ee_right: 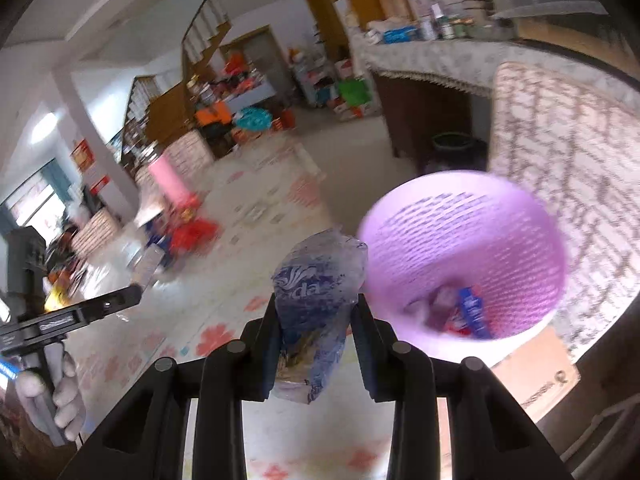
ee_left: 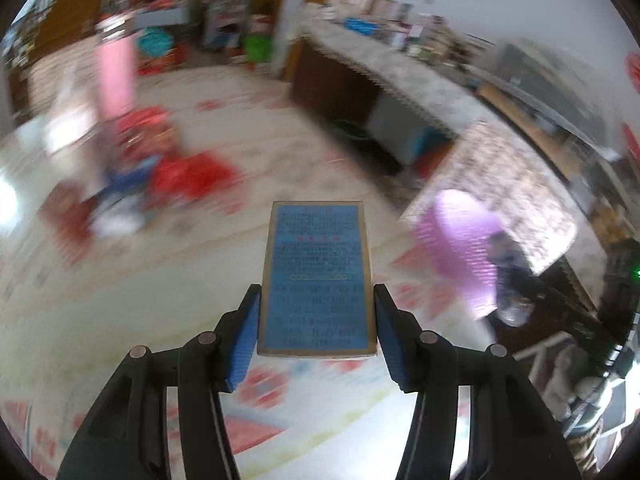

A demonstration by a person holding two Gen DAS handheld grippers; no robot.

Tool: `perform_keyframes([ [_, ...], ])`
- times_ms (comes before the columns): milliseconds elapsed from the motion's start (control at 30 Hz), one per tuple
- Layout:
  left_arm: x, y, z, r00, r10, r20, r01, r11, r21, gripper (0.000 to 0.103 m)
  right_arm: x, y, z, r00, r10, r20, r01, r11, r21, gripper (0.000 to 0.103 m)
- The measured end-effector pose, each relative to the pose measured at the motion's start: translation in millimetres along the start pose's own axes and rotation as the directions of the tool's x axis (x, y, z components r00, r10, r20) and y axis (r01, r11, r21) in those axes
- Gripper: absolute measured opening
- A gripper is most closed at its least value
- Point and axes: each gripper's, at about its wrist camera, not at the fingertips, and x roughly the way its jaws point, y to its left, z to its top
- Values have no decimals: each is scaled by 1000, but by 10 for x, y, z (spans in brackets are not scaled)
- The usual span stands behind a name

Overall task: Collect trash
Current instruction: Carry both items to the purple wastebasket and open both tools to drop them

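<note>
Crumpled plastic wrapper (ee_right: 316, 304): white letters "da" were legible on blue print. Blue box (ee_left: 317, 280): dense printed text was present, too blurred to read.

The left gripper (ee_left: 316, 320) has its jaws clamped on the long sides of a blue box (ee_left: 318, 276), blue pads (ee_left: 246, 340) flat against it. The right gripper (ee_right: 314, 340) has its jaws pinched on a crumpled plastic wrapper (ee_right: 316, 300). In the right wrist view, a gloved left hand (ee_right: 52, 396) grips the left gripper's handle.
</note>
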Motion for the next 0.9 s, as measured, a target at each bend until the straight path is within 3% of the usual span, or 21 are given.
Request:
perform_keyframes([
  [167, 356, -747, 372, 993, -113, -31, 116, 987, 113, 53, -109, -456, 190, 996, -85, 41, 82, 994, 76, 36],
  [433, 1096, -1583, 772, 980, -172, -104, 189, 965, 182, 54, -47, -947, 352, 987, -157, 40, 150, 978, 143, 39],
  [500, 1208, -1643, 796, 979, -165, -119, 185, 966, 183, 67, 7, -1035, 369, 985, -167, 32, 160, 974, 163, 41],
  [600, 1224, -1654, 795, 982, -143, -122, 164, 969, 184, 77, 47, -1119, 355, 987, -155, 34, 145, 969, 198, 52],
  [800, 978, -1441, 682, 992, -97, -86, 111, 978, 178, 80, 98, -1071, 348, 991, -128, 36, 119, 974, 194, 53],
  [900, 819, -1305, 583, 997, -36, -68, 48, 982, 182, 80, 91, -954, 320, 994, -106, 38, 98, 978, 183, 53],
])
